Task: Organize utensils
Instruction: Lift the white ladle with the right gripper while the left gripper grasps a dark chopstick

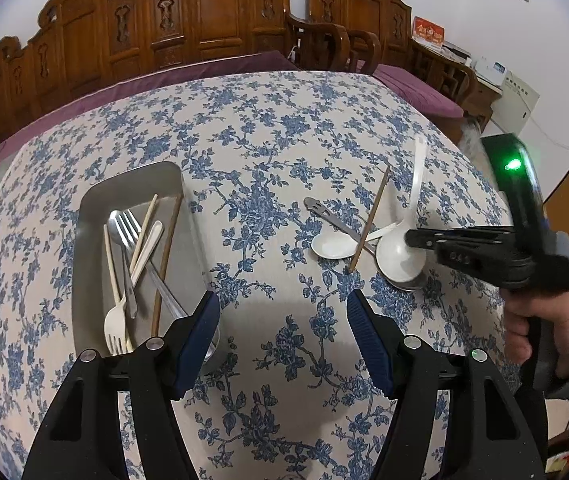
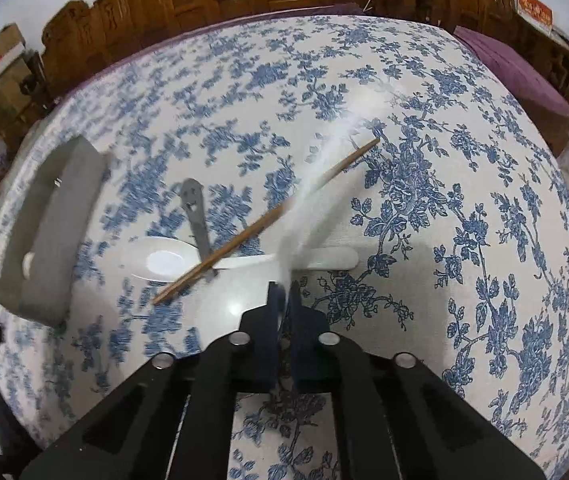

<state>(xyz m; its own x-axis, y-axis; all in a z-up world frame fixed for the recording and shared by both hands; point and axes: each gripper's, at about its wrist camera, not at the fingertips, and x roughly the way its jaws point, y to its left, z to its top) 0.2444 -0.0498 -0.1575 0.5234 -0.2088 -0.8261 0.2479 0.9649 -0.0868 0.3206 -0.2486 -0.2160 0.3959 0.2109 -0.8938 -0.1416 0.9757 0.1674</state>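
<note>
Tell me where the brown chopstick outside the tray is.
In the left wrist view, the brown chopstick lies right of the tray, slanted across the small white spoon and metal handle.

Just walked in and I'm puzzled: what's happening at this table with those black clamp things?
A person is sorting cutlery into a metal tray, using a hand-held gripper in each hand. The right hand-held gripper has closed on the bowl of a large white spoon, its handle sticking up. The left hand-held gripper hangs open and empty beside the tray. A smaller white spoon, a brown chopstick and a metal utensil lie on the tablecloth.
</note>
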